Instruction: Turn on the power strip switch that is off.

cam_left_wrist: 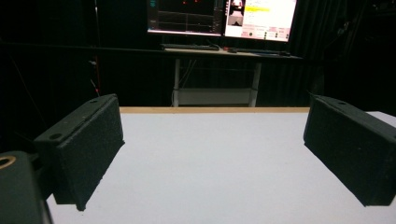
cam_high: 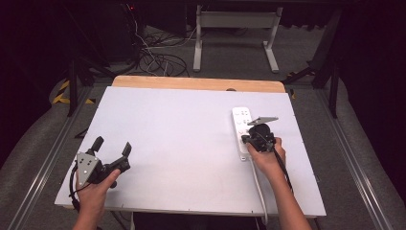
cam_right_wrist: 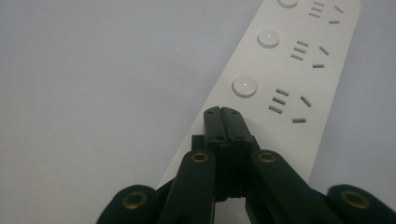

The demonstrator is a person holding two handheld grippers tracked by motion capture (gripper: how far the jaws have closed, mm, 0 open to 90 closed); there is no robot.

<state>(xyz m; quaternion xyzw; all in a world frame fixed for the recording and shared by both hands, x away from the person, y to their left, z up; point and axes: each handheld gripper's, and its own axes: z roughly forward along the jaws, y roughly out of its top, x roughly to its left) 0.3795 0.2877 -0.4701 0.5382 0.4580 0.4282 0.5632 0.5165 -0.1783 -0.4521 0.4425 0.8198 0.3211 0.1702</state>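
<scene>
One round button (cam_right_wrist: 244,86) of the power strip (cam_right_wrist: 289,88), whose length runs straight onward, is met just ahead of the right claw (cam_right_wrist: 227,114), pressed shut and empty, while the left claw (cam_high: 113,147) is held wide and well apart.

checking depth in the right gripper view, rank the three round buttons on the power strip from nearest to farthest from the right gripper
The right gripper, jaws closed together, sits over the white power strip.
1. Nearest round button, just beyond the gripper's tip.
2. Middle round button, farther up the strip.
3. Farthest round button, cut off by the top edge.
</scene>
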